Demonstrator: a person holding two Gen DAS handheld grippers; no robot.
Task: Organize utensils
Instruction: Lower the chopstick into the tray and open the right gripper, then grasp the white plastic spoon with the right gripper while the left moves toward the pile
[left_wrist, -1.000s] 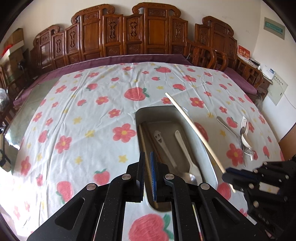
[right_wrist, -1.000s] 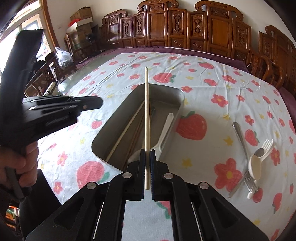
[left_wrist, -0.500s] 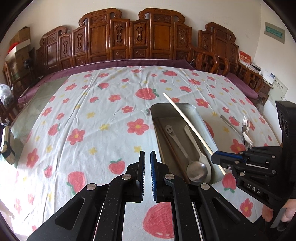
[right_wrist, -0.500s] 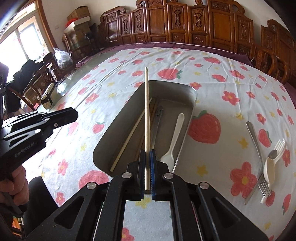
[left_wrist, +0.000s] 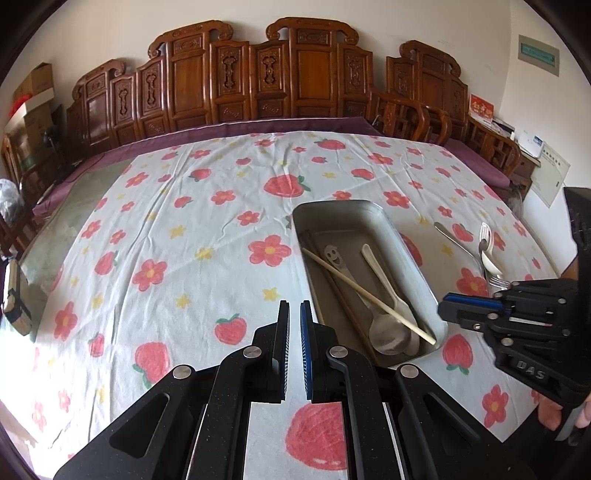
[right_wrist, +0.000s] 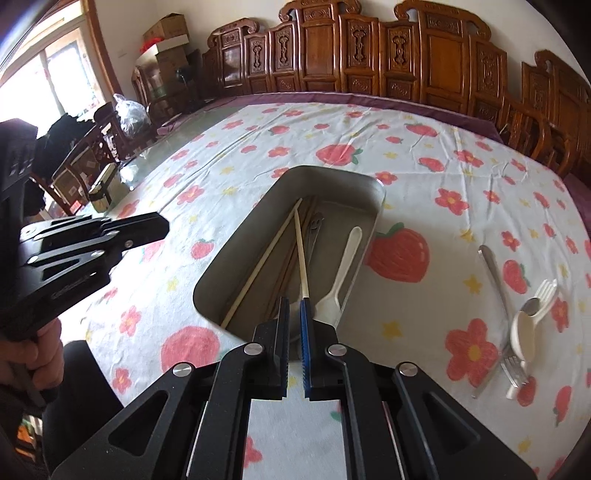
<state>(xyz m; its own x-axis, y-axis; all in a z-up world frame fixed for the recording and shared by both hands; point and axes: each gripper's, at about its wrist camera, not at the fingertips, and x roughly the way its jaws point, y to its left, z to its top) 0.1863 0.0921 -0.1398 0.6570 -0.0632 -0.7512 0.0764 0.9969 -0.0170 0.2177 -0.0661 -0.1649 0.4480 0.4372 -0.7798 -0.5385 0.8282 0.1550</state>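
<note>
At the bottom of the right wrist view, the right gripper (right_wrist: 294, 314) is seen with its jaws narrow and nothing between them. Half a second earlier a pale chopstick (right_wrist: 300, 251) was clamped there and stood up over the tray (right_wrist: 364, 184); it is now released and lies inside the tray, its near end just past the blue pad and its far end angled toward the far left corner. One more utensil can therefore be judged as put away.

In the left wrist view the left gripper (left_wrist: 294, 314) is likewise narrow and empty, held over the flowered cloth at lower centre, to the left of the tray (left_wrist: 413, 254).

Within the tray, at centre right of that view, the chopstick (left_wrist: 365, 293) is laid diagonally across a metal spoon (left_wrist: 388, 328) and a white spoon (left_wrist: 384, 277), with darker chopsticks along the left wall.

Farther right on the bench (right_wrist: 424, 177), well apart from the tray, a small pile (right_wrist: 517, 332) of a metal fork, white spoon, white fork and a long metal handle is left on the cloth. These are judged to be what remains to be collected.

Carved wooden chairs (left_wrist: 295, 74) are ranged along the far edge.
</note>
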